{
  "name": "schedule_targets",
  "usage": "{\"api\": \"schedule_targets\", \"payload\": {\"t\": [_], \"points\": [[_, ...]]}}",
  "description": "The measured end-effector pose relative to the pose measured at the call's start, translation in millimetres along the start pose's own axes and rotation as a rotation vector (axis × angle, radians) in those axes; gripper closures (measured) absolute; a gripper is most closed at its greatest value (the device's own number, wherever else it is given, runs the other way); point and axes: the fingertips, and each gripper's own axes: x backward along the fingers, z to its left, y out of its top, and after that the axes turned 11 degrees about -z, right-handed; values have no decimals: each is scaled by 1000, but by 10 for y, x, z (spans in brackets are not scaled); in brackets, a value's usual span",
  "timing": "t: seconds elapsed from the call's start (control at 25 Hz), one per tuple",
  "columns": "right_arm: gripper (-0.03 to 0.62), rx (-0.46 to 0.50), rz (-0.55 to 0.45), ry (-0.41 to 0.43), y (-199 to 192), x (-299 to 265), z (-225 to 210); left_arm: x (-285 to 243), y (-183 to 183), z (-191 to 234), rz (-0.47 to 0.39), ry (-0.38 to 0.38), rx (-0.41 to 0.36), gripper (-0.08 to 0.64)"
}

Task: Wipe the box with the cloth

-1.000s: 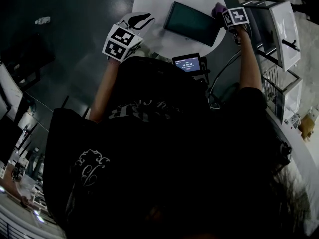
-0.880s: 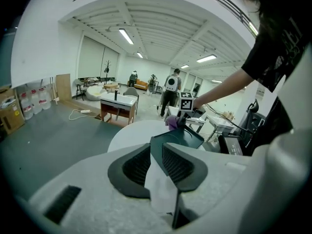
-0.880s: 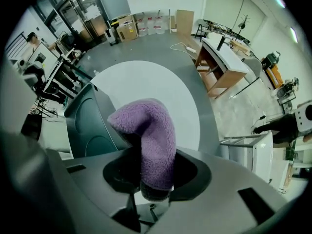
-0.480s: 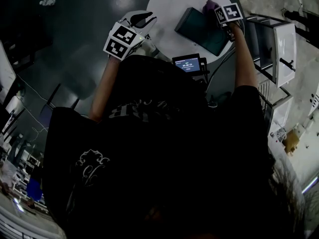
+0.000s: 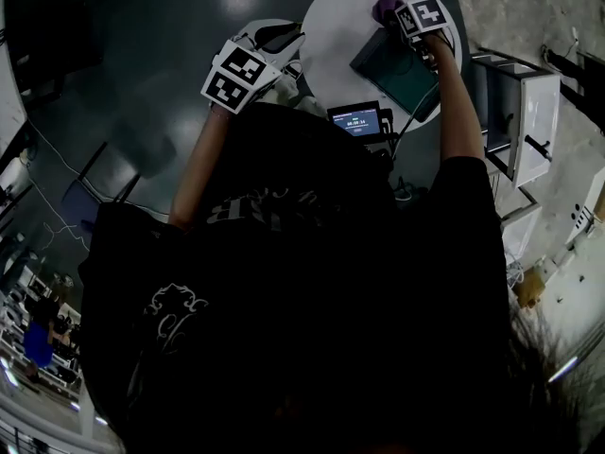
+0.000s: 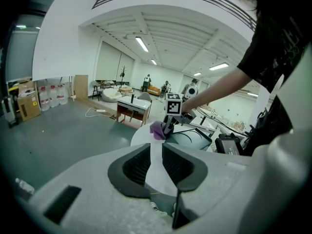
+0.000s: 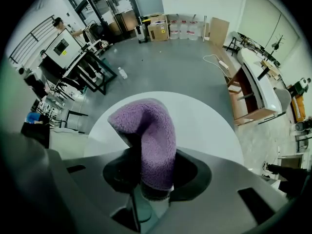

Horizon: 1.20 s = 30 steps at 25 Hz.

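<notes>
A dark green flat box (image 5: 405, 72) lies on the round white table (image 5: 340, 26). My right gripper (image 5: 397, 23) is shut on a purple fleecy cloth (image 5: 385, 8) and holds it at the box's far left corner. In the right gripper view the cloth (image 7: 148, 135) sticks up from between the jaws, over the white tabletop (image 7: 204, 126). My left gripper (image 5: 274, 36) hovers at the table's left edge, open and holding nothing. The left gripper view looks between the left gripper's jaws (image 6: 156, 165) at the box (image 6: 192, 139) and the cloth (image 6: 157, 129).
A small lit screen (image 5: 357, 121) sits at the table's near edge, with cables beside it. A white metal-framed cart (image 5: 520, 93) stands right of the table. Dark grey floor (image 5: 161, 45) surrounds the table.
The right gripper has carried the cloth leftward along the box's far edge. The head view has turned. The left gripper stays beside the table's left edge.
</notes>
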Motion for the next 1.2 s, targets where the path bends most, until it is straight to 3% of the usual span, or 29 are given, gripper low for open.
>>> {"api": "schedule_targets", "payload": {"t": [0.56,0.96,1.2], "points": [[477,105,25,37,333,-130,337,314,-36,235,-36,112,45,476],[477,69,11,39,141,-151,548,228,-35,280,-49,94,48,476],[477,144,15,52,85,-141,804,178,2,233,-57,83,39,476]]}}
